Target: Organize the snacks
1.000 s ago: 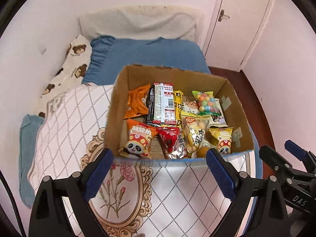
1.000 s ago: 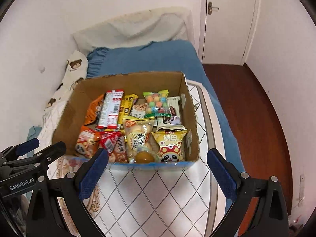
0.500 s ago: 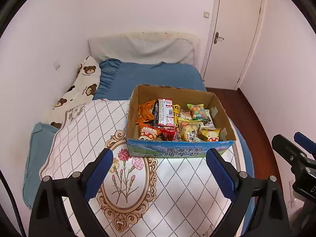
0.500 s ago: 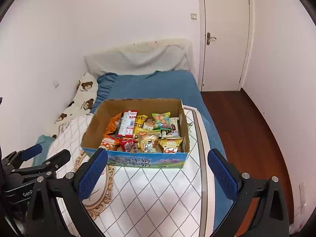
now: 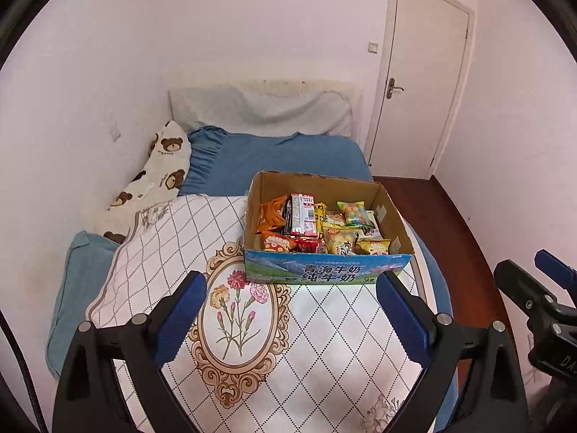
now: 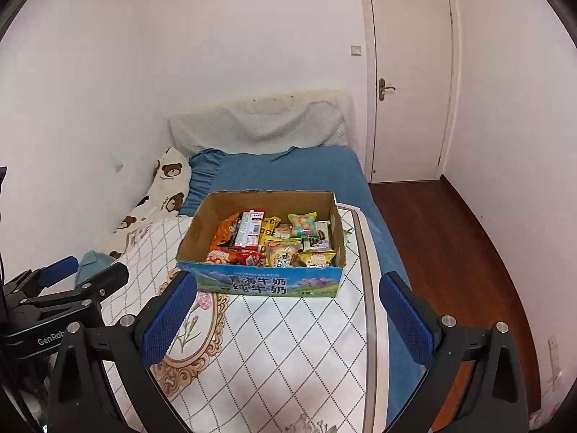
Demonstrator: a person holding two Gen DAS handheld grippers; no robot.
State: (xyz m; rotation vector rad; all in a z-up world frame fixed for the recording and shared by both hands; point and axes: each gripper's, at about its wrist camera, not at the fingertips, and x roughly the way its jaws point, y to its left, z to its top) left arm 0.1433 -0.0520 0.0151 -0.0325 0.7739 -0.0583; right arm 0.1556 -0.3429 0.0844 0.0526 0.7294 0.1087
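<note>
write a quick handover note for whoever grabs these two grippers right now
Left gripper: open, empty, held back from the box.
Right gripper: open, empty, also back.
Cardboard box sits on the patterned cloth on the bed, full of snack packets.
Done: all visible snacks are in the box; none lie loose on the cloth.
Left: nothing obvious; check that no packet is out of view.
</note>
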